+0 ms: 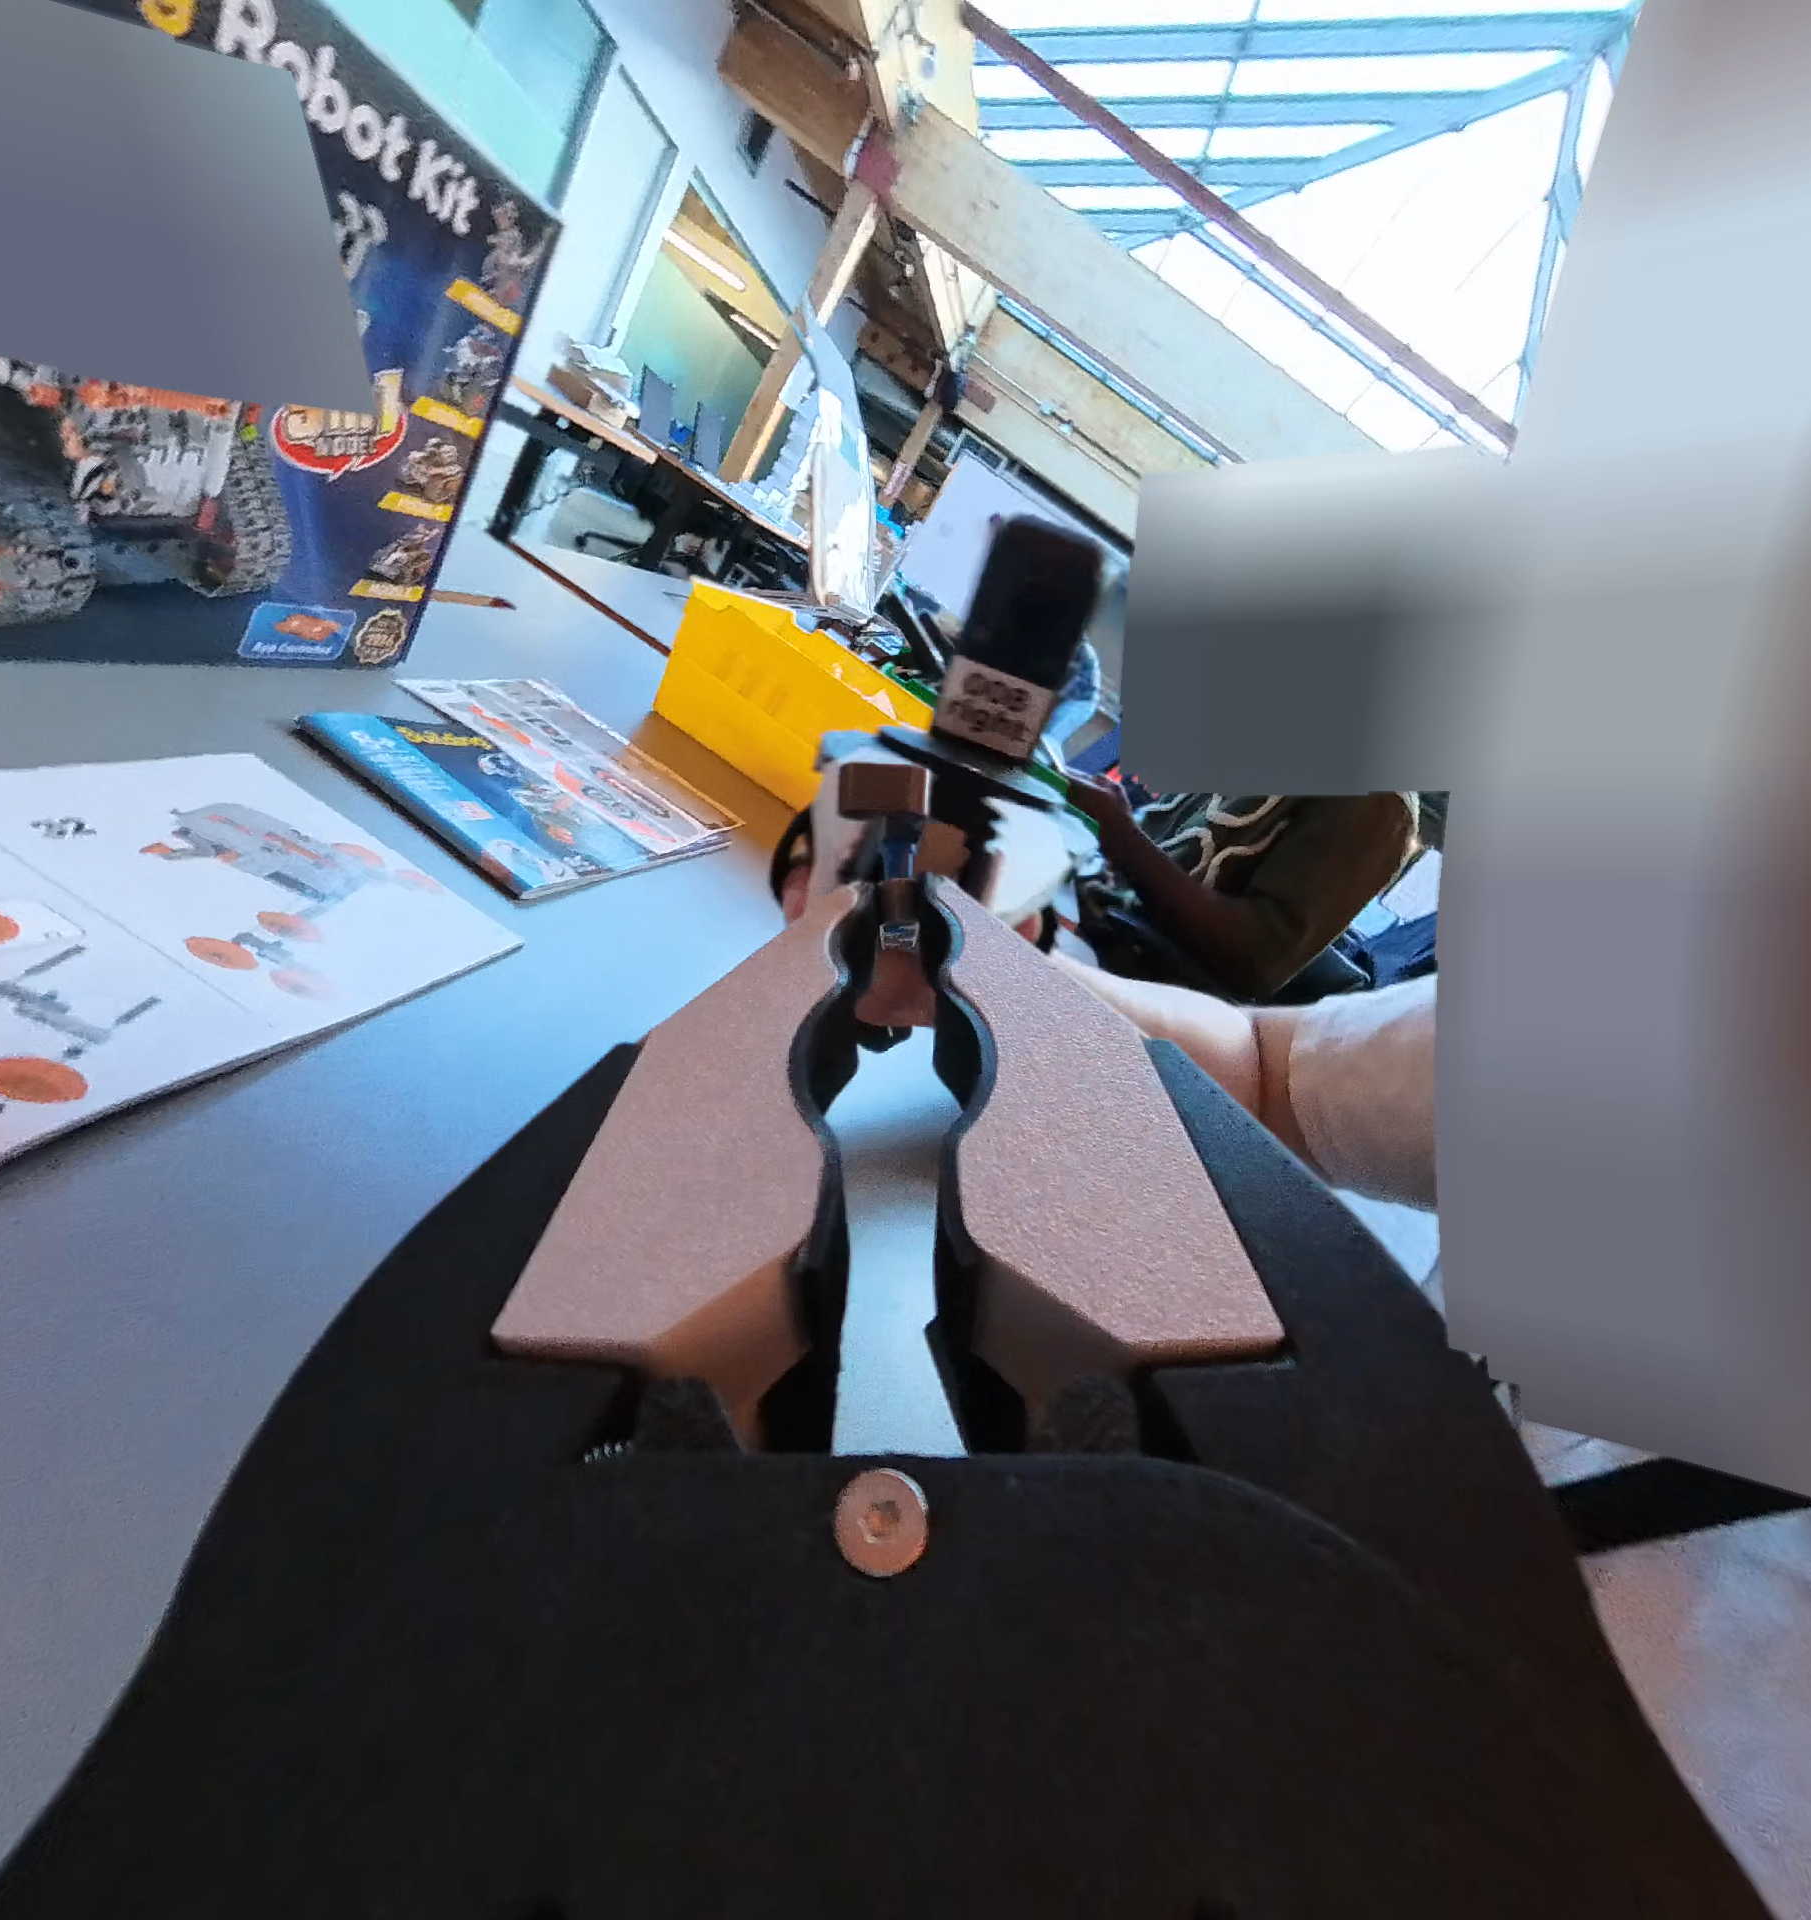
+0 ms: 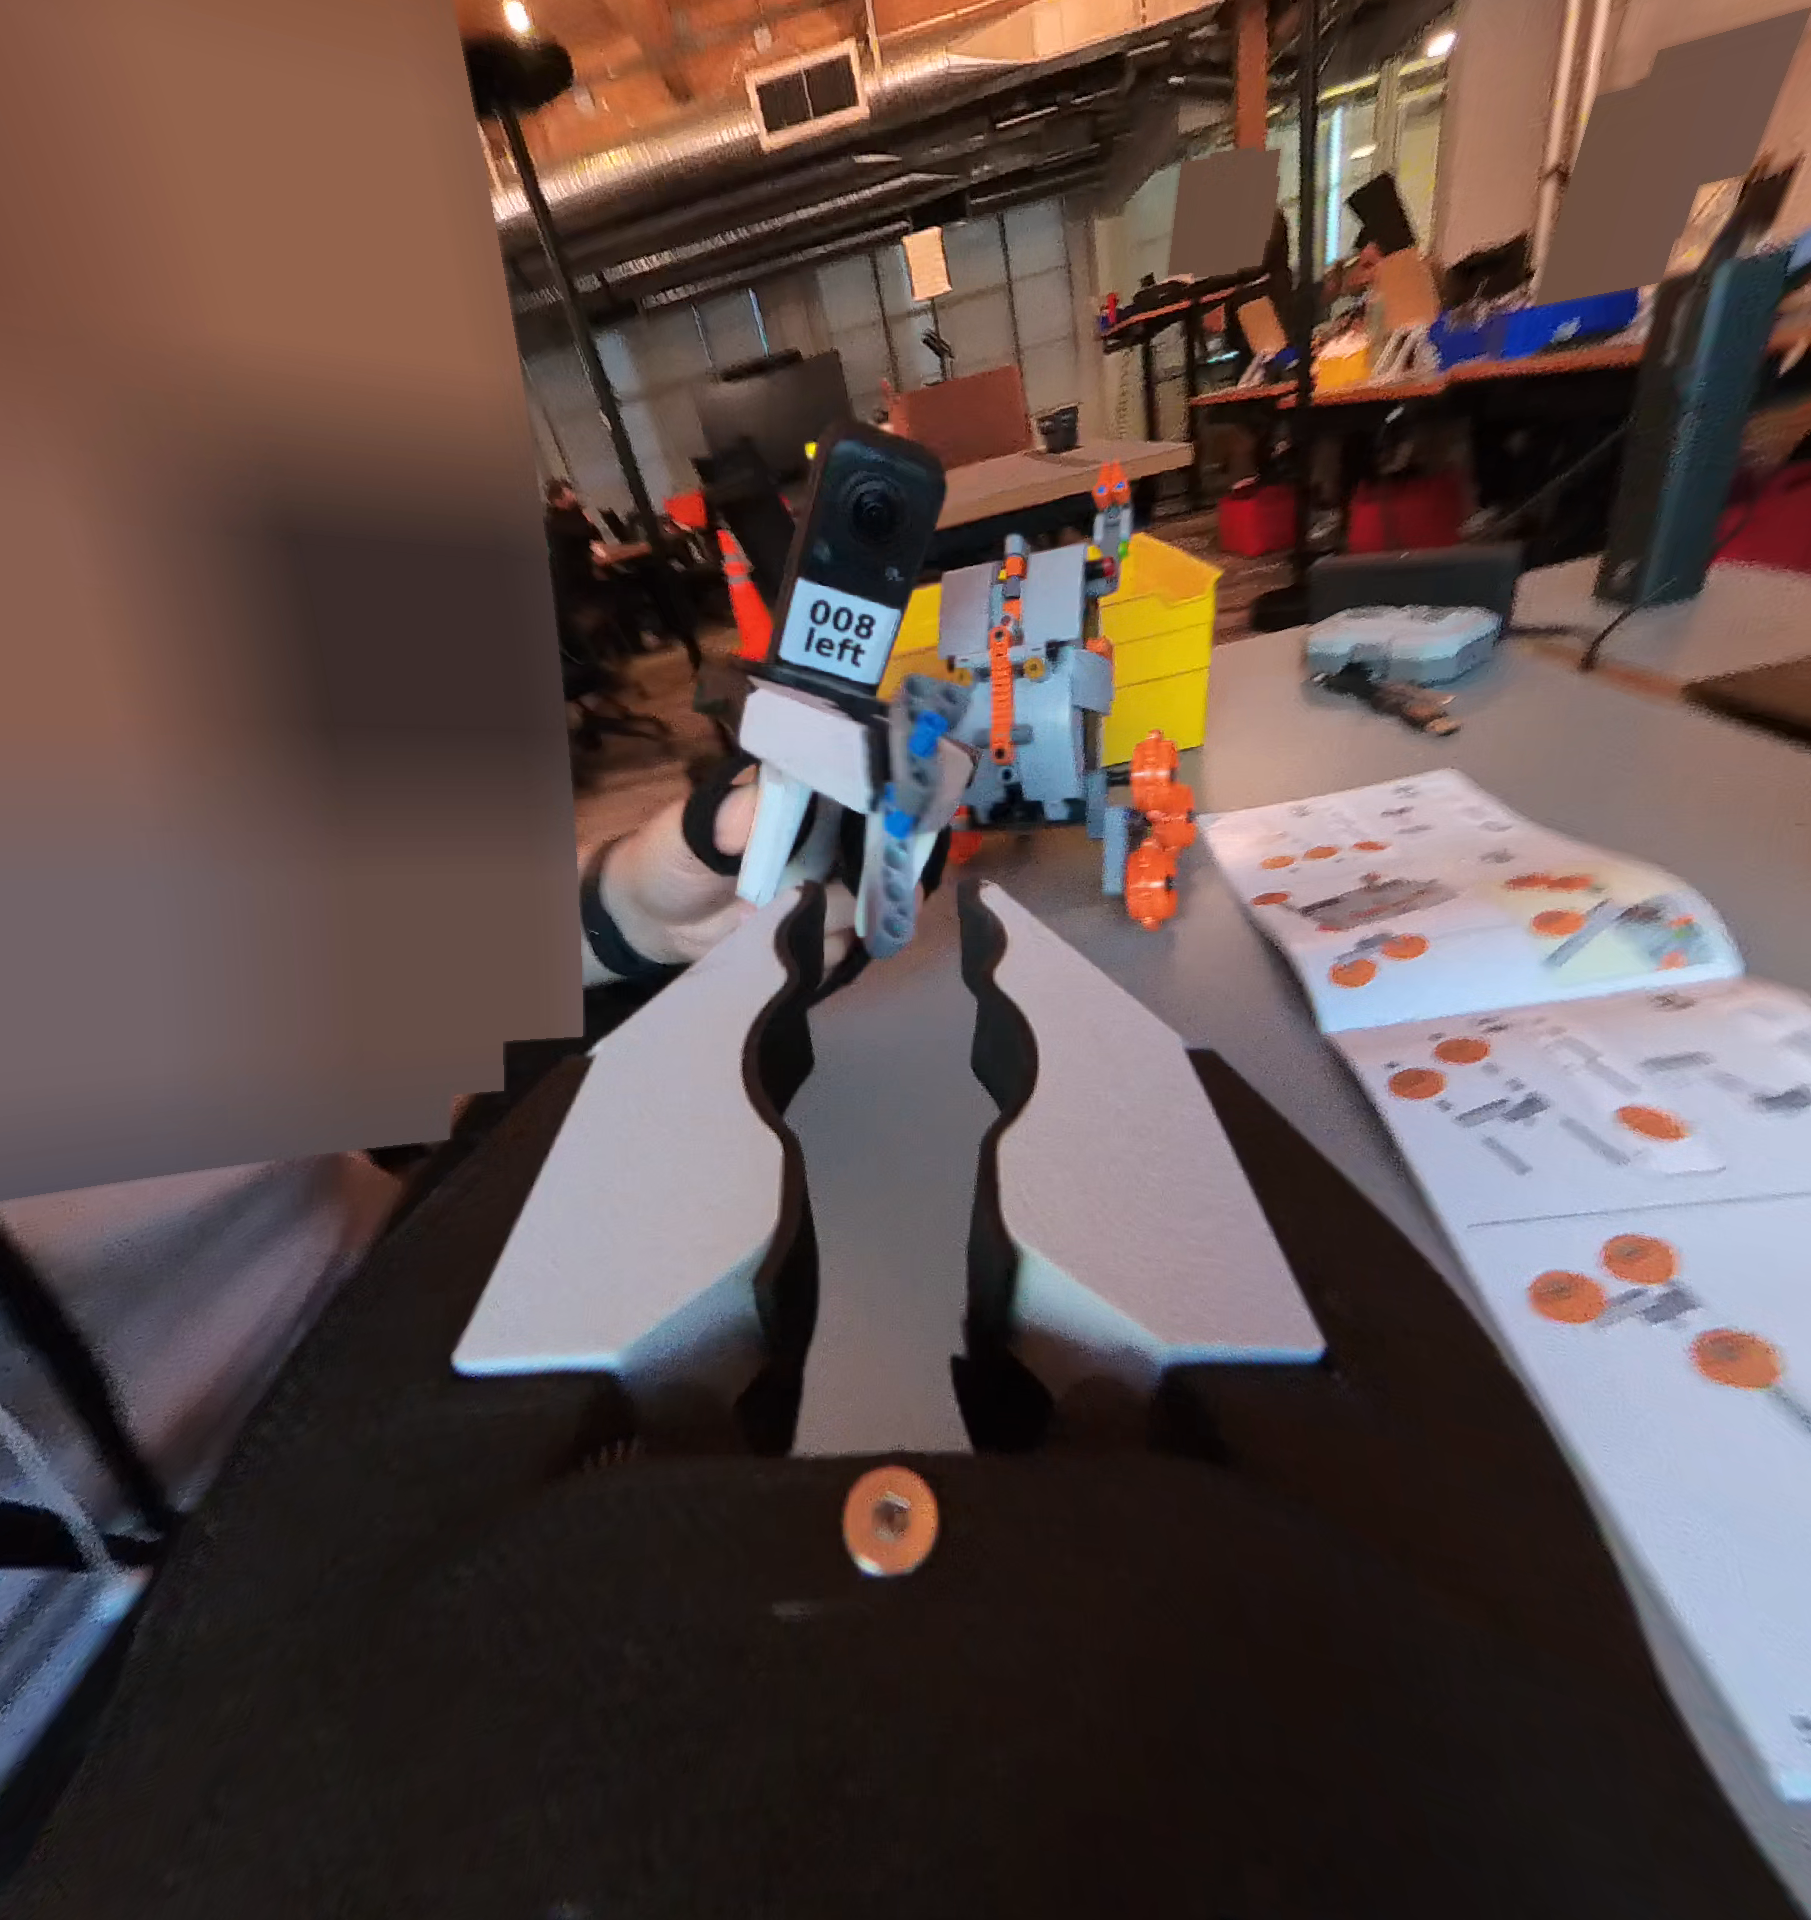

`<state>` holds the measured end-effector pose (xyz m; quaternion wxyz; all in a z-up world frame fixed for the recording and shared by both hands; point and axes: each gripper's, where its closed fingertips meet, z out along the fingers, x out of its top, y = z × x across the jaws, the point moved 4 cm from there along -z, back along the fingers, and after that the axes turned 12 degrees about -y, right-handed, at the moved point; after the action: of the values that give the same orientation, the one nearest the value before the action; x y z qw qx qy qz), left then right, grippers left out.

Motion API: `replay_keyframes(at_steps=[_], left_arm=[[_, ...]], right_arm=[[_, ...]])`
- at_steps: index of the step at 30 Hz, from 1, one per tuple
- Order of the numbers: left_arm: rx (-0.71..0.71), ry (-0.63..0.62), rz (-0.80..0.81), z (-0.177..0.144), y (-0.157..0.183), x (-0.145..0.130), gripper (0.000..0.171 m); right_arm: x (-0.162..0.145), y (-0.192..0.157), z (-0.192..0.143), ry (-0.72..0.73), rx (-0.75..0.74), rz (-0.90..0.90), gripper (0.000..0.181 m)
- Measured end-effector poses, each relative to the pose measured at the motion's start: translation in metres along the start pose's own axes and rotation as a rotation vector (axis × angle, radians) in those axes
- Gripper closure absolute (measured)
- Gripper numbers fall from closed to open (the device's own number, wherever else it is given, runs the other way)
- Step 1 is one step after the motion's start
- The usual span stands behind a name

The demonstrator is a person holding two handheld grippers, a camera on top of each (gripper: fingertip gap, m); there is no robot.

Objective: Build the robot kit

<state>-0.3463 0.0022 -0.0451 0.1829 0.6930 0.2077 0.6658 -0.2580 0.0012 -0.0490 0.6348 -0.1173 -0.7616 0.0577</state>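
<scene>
My left gripper (image 1: 896, 902) is shut on a grey toy beam with blue pins (image 2: 888, 878), of which only a small end (image 1: 897, 932) shows between its tips. My right gripper (image 2: 888, 899) is open, one tip on each side of the beam's lower end, just off the grey table (image 2: 1400, 748). The two grippers face each other tip to tip. The left gripper's black camera (image 2: 865, 540) shows in the right wrist view, and the right gripper's camera (image 1: 1031, 613) in the left wrist view. A grey and orange toy robot model (image 2: 1036, 707) stands behind the beam.
A yellow bin (image 2: 1161, 623) stands behind the model. Open instruction booklets (image 2: 1503, 904) lie at the right, with a grey device (image 2: 1400, 639) beyond. In the left wrist view a kit box (image 1: 205, 468), a booklet (image 1: 153, 935) and a leaflet (image 1: 527, 790) lie at the left.
</scene>
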Motion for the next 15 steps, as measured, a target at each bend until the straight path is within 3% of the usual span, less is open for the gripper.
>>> replay_keyframes(at_steps=[3, 8, 10, 15], left_arm=[[-0.041, 0.000, 0.079, 0.001, 0.012, 0.002, 0.167], [-0.067, -0.012, 0.307, 0.003, 0.036, 0.001, 0.167], [-0.052, -0.001, 0.392, 0.003, 0.043, 0.000, 0.167], [-0.082, 0.013, 0.423, 0.002, 0.050, 0.001, 0.167]], right_arm=[[0.002, 0.000, -0.005, 0.028, 0.090, 0.081, 0.154], [0.004, -0.021, -0.003, 0.002, 0.206, 0.016, 0.156], [0.005, -0.030, -0.004, -0.002, 0.254, -0.013, 0.169], [0.010, -0.042, -0.005, 0.003, 0.183, -0.170, 0.174]])
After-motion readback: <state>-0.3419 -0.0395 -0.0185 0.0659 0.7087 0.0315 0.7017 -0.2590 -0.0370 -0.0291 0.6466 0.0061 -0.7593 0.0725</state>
